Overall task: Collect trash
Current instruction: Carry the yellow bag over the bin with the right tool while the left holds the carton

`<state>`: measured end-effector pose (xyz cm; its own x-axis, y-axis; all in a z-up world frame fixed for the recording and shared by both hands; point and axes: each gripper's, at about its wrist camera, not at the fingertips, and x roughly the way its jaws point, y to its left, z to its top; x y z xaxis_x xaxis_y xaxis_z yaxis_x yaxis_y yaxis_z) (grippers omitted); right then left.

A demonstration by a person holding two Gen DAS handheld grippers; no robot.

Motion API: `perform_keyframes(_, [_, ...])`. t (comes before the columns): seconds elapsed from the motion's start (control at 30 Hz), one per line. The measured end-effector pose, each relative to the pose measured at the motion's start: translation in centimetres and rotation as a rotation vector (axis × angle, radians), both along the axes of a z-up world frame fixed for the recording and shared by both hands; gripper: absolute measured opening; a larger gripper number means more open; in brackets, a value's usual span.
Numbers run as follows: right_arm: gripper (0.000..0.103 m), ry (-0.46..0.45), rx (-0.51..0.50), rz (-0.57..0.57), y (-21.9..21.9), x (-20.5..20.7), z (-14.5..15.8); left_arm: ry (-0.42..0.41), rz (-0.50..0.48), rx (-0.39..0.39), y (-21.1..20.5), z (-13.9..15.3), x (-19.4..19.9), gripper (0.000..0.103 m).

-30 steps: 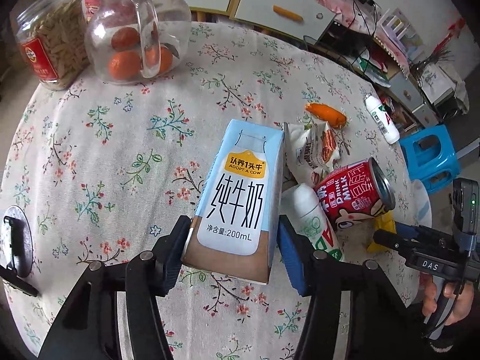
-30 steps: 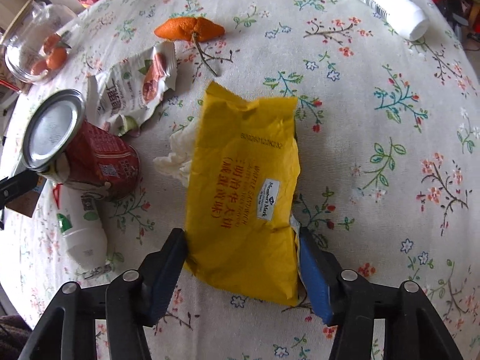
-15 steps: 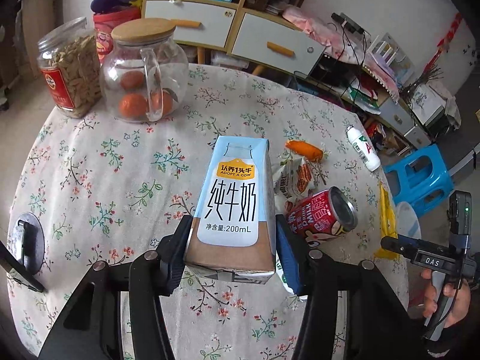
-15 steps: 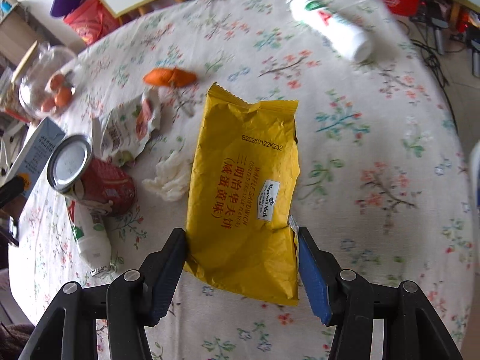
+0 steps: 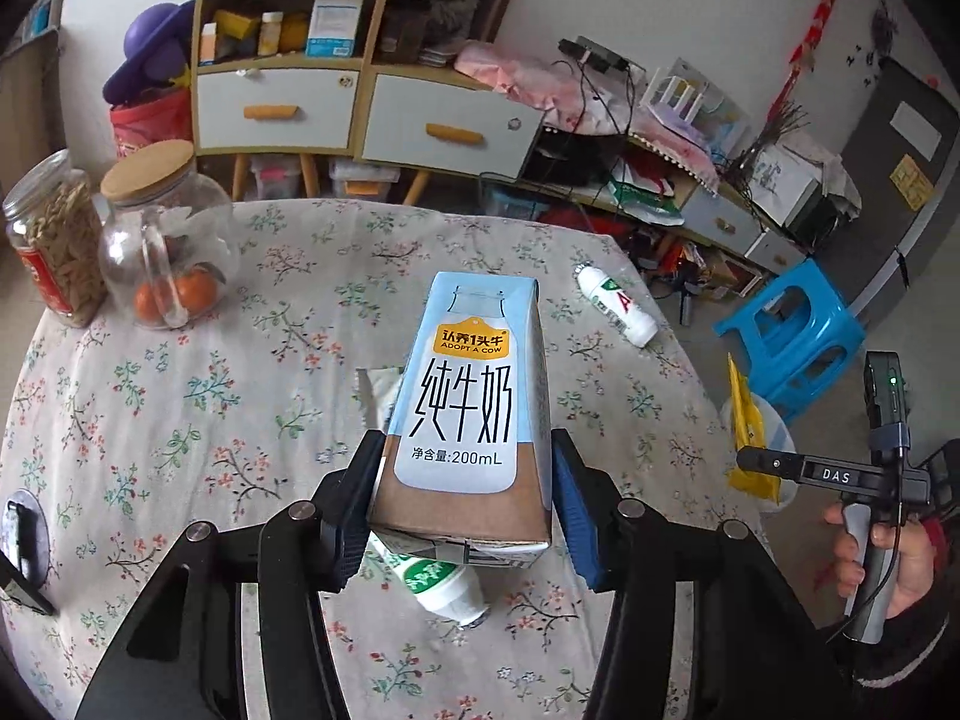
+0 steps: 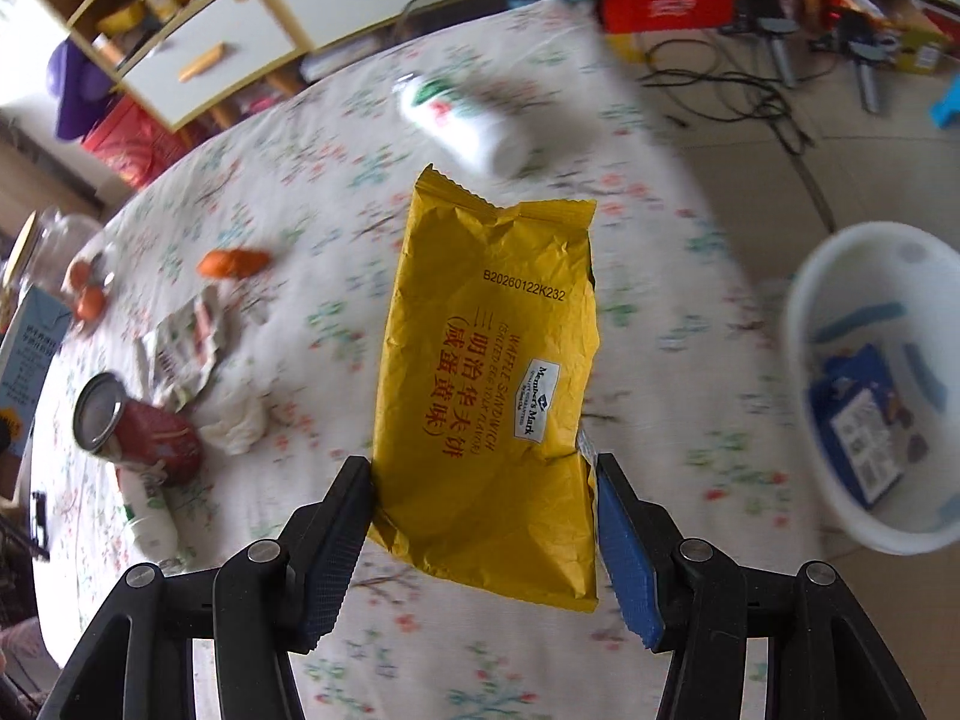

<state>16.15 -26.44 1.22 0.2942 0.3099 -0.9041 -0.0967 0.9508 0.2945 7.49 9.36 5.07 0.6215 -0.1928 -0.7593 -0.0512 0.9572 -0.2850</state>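
Left wrist view: the left gripper (image 5: pixel 462 501) clamps a milk carton (image 5: pixel 465 414) about half open, lifted above the flowered table (image 5: pixel 180 420). Right wrist view: the right gripper (image 6: pixel 483 516) grips a yellow wrapper (image 6: pixel 486 384) at similar width, raised over the table edge, near a white bin (image 6: pixel 804 324).

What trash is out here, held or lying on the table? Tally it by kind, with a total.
Milk carton: 1
Wrappers: 2 (yellow wrapper, crumpled wrapper)
White bottles: 2 (far bottle, near bottle)
Red can: 1
Orange peel: 1
Tissue: 1
Total: 8
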Motion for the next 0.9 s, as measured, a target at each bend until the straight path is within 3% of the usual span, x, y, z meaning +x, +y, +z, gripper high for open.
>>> perform_keyframes(0.3, [0.063, -0.002, 0.008, -0.134, -8.2, -0.4, 0.2, 0.007, -0.115, -0.012, -6.0, -0.3, 1.3, 0.056])
perform_keyframes(0.63, [0.064, 0.021, -0.026, -0.357, -19.5, -0.6, -1.2, 0.036, -0.231, 0.002, -12.1, -1.2, 2.6, 0.056])
perform_keyframes(0.8, [0.064, 0.042, -0.02, -0.394, -21.9, 0.2, -2.3, 0.062, -0.273, 0.013, -15.1, -2.1, 3.7, 0.056])
perform_keyframes(0.9, [0.075, 0.063, 0.0, -0.409, -22.6, 0.6, -2.7, 0.08, -0.3, 0.003, -17.1, -2.8, 4.4, 0.056])
